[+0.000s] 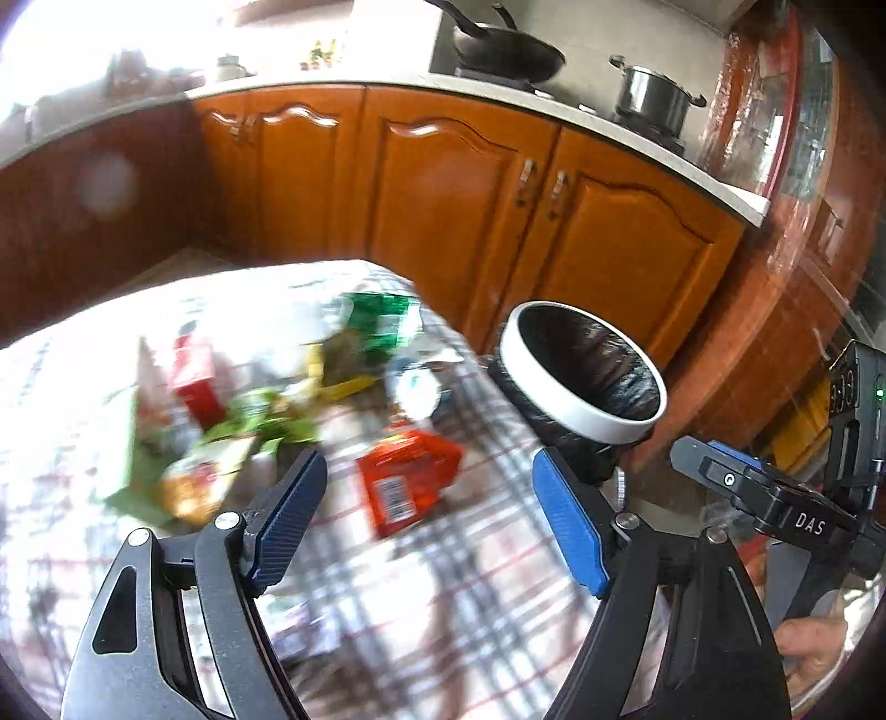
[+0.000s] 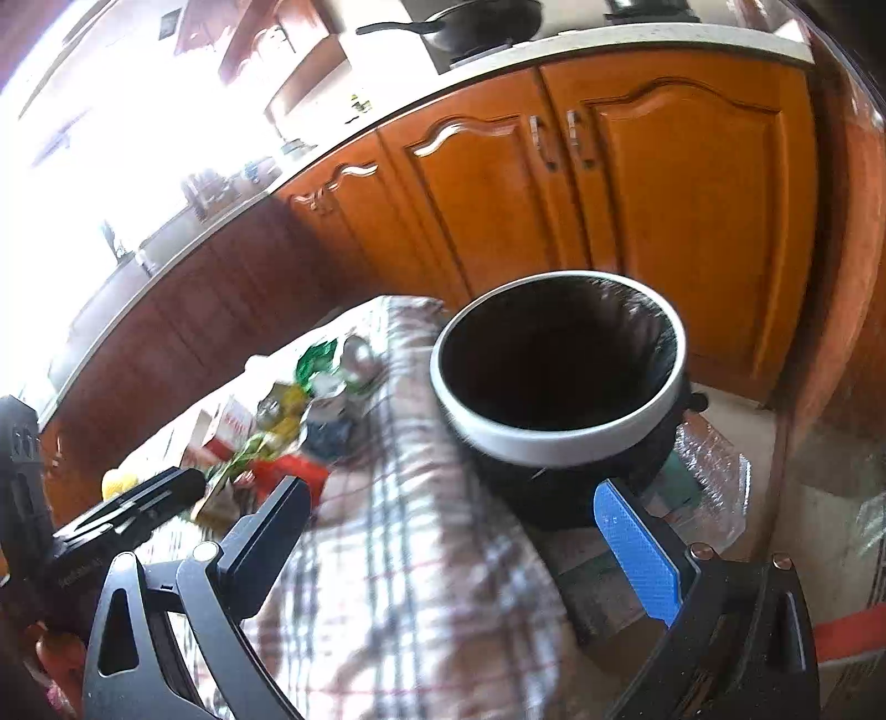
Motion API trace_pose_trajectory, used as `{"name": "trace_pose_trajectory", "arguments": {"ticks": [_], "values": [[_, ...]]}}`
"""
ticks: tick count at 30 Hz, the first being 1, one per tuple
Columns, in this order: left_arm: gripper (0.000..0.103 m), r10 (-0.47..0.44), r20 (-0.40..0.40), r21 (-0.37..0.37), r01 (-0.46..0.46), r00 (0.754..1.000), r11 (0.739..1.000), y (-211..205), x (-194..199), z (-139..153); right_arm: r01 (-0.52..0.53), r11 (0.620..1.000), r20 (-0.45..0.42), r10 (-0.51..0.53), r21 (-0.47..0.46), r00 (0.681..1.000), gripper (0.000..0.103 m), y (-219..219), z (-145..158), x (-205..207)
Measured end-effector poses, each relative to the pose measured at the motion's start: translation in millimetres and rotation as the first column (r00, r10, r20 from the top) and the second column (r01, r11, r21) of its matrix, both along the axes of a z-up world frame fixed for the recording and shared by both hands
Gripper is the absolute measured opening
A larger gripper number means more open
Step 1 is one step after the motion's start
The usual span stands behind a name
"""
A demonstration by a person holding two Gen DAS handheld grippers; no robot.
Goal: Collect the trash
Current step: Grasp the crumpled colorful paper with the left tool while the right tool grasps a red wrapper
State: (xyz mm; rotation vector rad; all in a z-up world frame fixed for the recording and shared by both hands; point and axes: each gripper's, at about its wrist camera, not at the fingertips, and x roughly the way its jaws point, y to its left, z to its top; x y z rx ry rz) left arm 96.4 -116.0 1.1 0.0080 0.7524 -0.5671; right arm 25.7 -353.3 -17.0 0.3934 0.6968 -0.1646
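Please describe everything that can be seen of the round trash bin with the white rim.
The round trash bin with the white rim stands upright beside the table covered with checked cloth, in front of orange wooden cabinet doors. A black plastic bag lines it, wrinkled inside and folded out under the rim. Its open interior looks dark; any contents cannot be seen. Neither claw touches it.

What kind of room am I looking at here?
Most likely a home kitchen. A wok and a steel pot sit on a stove along the counter, with wooden cabinets below. A bin stands beside a table strewn with wrappers.
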Motion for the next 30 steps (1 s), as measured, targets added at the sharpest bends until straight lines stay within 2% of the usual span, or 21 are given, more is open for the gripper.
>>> {"name": "trace_pose_trajectory", "arguments": {"ticks": [7, 13, 22, 28, 30], "values": [[0.082, 0.059, -0.003, -0.004, -0.059, 0.998, 0.998, 53, -15, -6, -0.118, 0.992, 0.029, 0.12, -0.044, 0.992, 0.103, 47, 2, 2], [0.082, 0.089, -0.019, 0.01, -0.089, 0.996, 0.996, 86, -26, -16, -0.173, 0.984, 0.104, 0.177, -0.052, 0.979, 0.103, 79, 4, 1], [0.083, 0.107, -0.068, 0.034, -0.105, 0.992, 0.994, 109, -32, -38, -0.231, 0.972, 0.023, 0.232, -0.051, 0.972, 0.102, 103, -13, 23], [0.083, 0.08, -0.098, 0.047, -0.075, 0.992, 0.996, 100, -29, -49, -0.257, 0.966, 0.003, 0.257, -0.038, 0.966, 0.087, 108, -20, 37], [0.083, 0.069, -0.108, 0.063, -0.063, 0.992, 0.996, 94, -27, -54, -0.271, 0.962, -0.011, 0.27, -0.029, 0.963, 0.073, 110, -23, 44]]}}
